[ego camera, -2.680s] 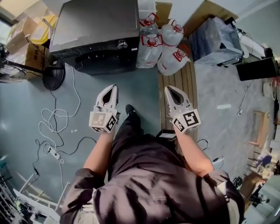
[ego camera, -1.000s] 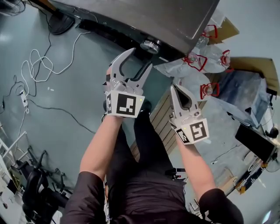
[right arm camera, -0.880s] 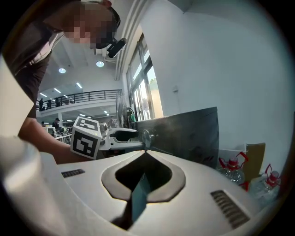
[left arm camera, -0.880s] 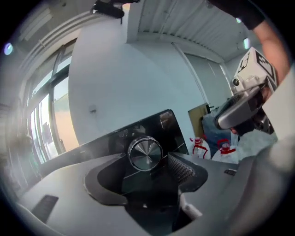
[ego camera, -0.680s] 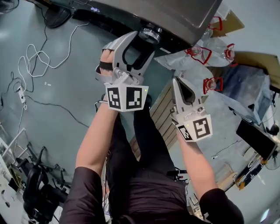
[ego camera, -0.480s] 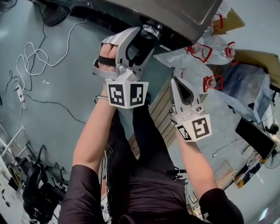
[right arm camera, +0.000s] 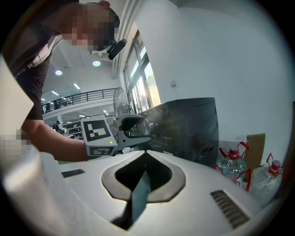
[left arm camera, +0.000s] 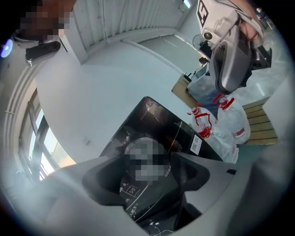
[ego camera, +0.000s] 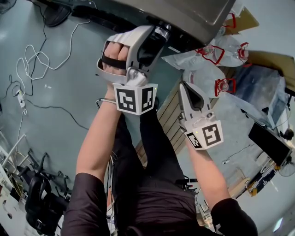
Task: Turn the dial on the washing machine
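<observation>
Ok so dial (ego camera: pixel 162 31) sits upper-mid of head view on the washing machine (ego camera: pixel 193 14), between jaws of left gripper (ego camera: pixel 156 35), just been opening, wide, not pinching. Right gripper (ego camera: pixel 181 87) clamped shut, empty. Risk imo: close off-centre + pads skid off w/o turning it.

Up close to the washing machine (ego camera: pixel 184 14) now, left gripper (ego camera: pixel 152 39) lifted to its front, rolled onto its side, jaws just opened wide, dial (ego camera: pixel 161 31) now between them.

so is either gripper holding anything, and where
Nothing. The left gripper, jaws just opened wide, straddles the washing machine's dial without gripping; the right gripper is shut, empty.
</observation>
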A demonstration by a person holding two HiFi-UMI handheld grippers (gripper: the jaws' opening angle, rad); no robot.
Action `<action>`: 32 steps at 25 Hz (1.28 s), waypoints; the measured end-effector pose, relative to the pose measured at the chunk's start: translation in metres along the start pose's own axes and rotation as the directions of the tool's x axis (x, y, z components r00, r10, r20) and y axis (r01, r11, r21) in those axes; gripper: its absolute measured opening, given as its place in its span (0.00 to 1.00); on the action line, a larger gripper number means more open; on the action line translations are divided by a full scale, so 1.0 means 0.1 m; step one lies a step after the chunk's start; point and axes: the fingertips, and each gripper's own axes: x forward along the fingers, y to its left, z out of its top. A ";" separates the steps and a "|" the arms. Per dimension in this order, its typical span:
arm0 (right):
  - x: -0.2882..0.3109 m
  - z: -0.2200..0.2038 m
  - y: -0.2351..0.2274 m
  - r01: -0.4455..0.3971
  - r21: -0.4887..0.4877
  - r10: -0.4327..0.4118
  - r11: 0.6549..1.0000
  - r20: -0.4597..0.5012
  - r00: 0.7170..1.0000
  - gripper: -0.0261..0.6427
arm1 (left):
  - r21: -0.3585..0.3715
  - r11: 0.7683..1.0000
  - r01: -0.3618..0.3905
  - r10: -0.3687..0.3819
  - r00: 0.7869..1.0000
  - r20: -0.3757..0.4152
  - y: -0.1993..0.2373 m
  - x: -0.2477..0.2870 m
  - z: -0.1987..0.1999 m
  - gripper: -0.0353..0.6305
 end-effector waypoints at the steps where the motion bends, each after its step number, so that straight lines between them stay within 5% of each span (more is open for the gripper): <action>1: 0.00 -0.02 0.00 -0.002 0.000 0.002 1.000 -0.004 1.000 0.07 | -0.002 1.000 -0.003 0.003 1.000 0.003 0.01 0.00 0.00 0.54; 18: 0.02 -0.20 0.10 -0.041 0.037 0.042 0.998 -0.046 0.998 0.07 | -0.154 0.988 -0.032 0.037 0.999 0.030 0.05 -0.02 0.03 0.48; 32: 0.01 -0.21 0.06 -0.023 0.064 0.026 0.998 -0.044 0.999 0.07 | -0.362 0.932 -0.027 0.037 0.999 0.022 0.09 -0.02 0.01 0.48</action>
